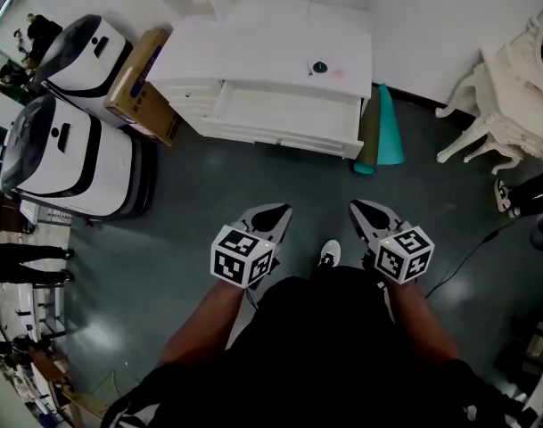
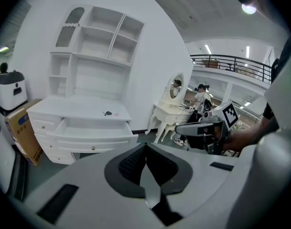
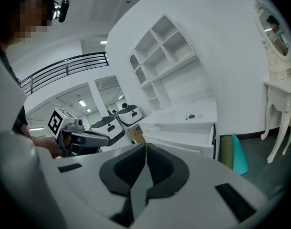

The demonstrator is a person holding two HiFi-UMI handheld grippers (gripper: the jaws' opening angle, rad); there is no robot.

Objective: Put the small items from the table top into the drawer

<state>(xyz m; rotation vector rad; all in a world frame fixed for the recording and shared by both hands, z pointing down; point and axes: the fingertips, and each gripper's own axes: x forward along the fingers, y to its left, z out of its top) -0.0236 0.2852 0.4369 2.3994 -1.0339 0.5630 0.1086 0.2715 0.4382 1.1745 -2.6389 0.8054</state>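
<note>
White-painted counter [image 1: 253,47] against the far wall, open shelving above it, with the drawer [image 1: 284,114] under its top pulled open toward the near side and showing a bare white bottom. On the counter top, toward the right end: a small dark round item [image 1: 319,67] and, just right of it, a pale pink item [image 1: 339,74], close together, neither one in the drawer. Well apart from all that, at the near side over the dark grey floor [image 1: 209,185]: left gripper [image 1: 269,218] and right gripper [image 1: 367,216], side by side, noses aimed toward the counter. Left gripper pressed together, dark pads meeting in a thin seam with nothing between them. Right gripper likewise pressed together, pinching nothing. Just beside the counter's left end, a brown cardboard box [image 1: 139,86]; farther left, a white-and-black machine [image 1: 70,154] and a second one of the same kind beyond it. Against the counter's right side, standing on the floor, an olive roll [image 1: 368,136] and a teal roll [image 1: 390,127], touching each other. Farther right, an ornate white table [image 1: 507,96] with curved legs. Between the two grippers, low on the floor, one white shoe [image 1: 329,254].
</note>
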